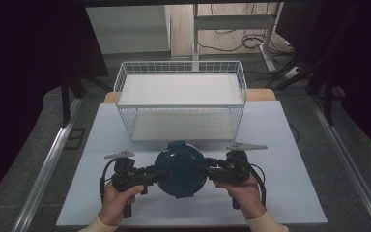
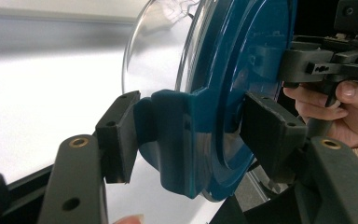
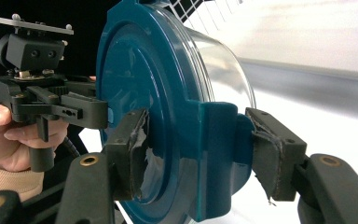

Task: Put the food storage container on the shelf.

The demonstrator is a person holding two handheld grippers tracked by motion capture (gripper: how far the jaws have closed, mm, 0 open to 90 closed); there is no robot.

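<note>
Item: container [image 1: 180, 169], round, clear body with teal lid. Held between the two grippers above the near half of the white table [image 1: 290, 193], just in front of the basket [image 1: 180, 104]. Lid faces up in the high view. No brand, label or writing can be read on it in any view.

Left gripper [image 1: 160, 175]: jaws closed on a teal side tab of the container [image 2: 177, 140], one pad on the lid face, the other on the tab's underside.

Right gripper [image 1: 201, 170]: jaws clamped on the opposite tab [image 3: 214, 158]; pad covering is torn and frayed. No markings legible on either gripper.

Basket: white wire, rectangular, standing at the far middle of the table, apart from the container.

Hands: one on each gripper handle, cream sleeves at the bottom edge.
</note>
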